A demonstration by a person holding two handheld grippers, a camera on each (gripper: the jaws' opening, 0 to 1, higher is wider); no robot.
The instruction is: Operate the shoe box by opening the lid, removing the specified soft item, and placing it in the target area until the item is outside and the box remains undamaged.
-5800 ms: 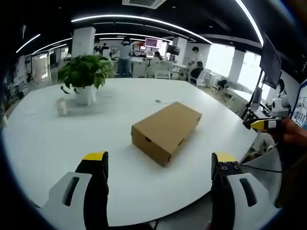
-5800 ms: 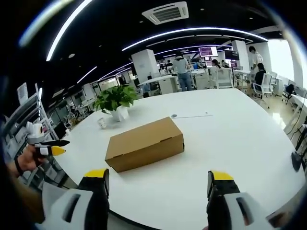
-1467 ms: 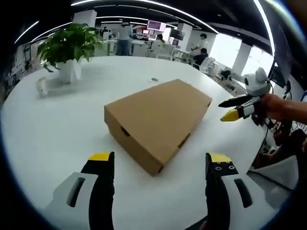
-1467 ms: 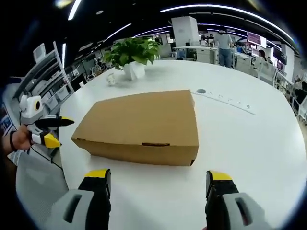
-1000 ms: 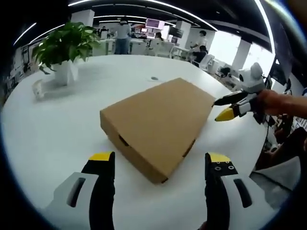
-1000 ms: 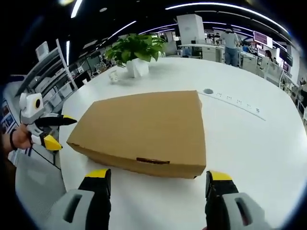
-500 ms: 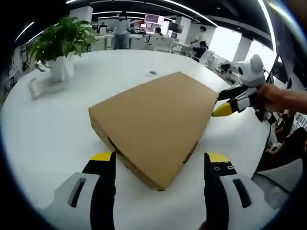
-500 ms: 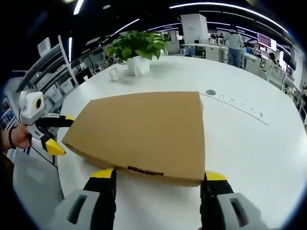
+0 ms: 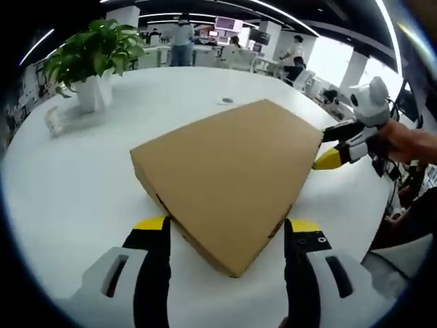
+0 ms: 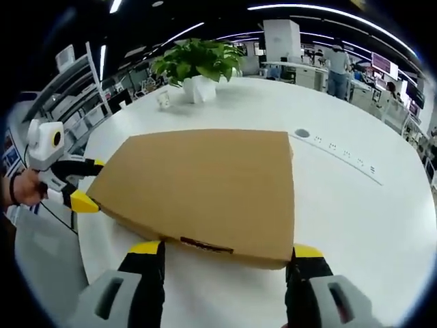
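Note:
A closed brown cardboard shoe box [image 9: 229,171] lies flat on the white table [image 9: 75,184]. Its contents are hidden by the lid. My left gripper [image 9: 227,227] is open, and its yellow-tipped jaws straddle the box's near corner. The right gripper [image 9: 332,147], held by a hand, sits at the box's far right corner. In the right gripper view the box [image 10: 205,181] lies just ahead, and my right gripper [image 10: 227,251] is open with its jaws on either side of the near edge. The left gripper [image 10: 76,184] stands open at the box's left corner.
A potted green plant [image 9: 95,58] and a small white cup [image 9: 52,119] stand at the far side of the table. A small round disc [image 10: 302,133] is set in the tabletop beyond the box. Office desks and people fill the background.
Both grippers have closed in on the box from opposite ends over the last seconds. The box still lies shut in the same place.

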